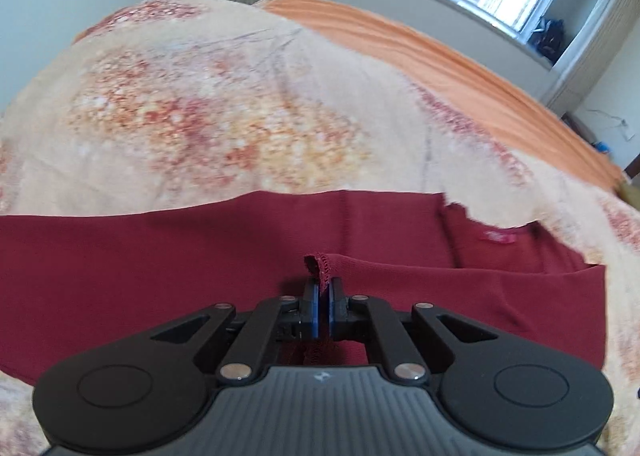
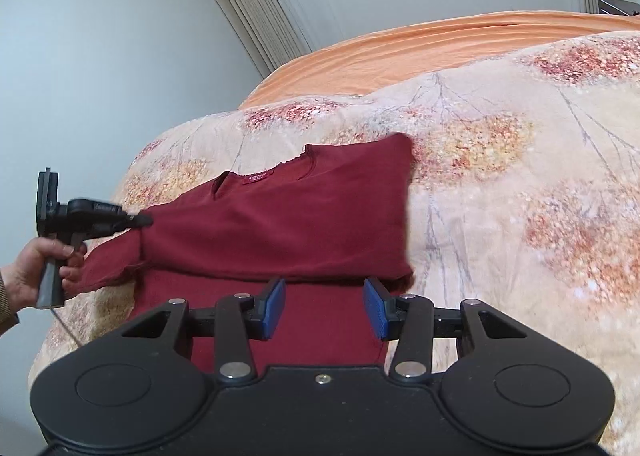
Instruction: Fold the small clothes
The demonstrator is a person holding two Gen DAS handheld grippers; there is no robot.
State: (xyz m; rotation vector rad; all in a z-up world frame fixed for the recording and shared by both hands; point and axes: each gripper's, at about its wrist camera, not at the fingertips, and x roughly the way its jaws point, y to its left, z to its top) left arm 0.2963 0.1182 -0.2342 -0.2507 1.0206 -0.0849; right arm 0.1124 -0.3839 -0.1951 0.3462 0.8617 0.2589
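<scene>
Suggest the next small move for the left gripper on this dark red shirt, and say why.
Probably carry the pinched sleeve across onto the shirt's body. The left gripper is shut on the stitched cuff of the dark red shirt, whose right side is already folded in. The right gripper is open, holding nothing, over the lower part.

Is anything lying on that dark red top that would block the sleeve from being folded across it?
Nothing visible does. The left gripper is shut on the sleeve hem of the dark red knit top, whose body lies bare on the floral peach blanket. The right gripper hangs open over the lower part.
</scene>
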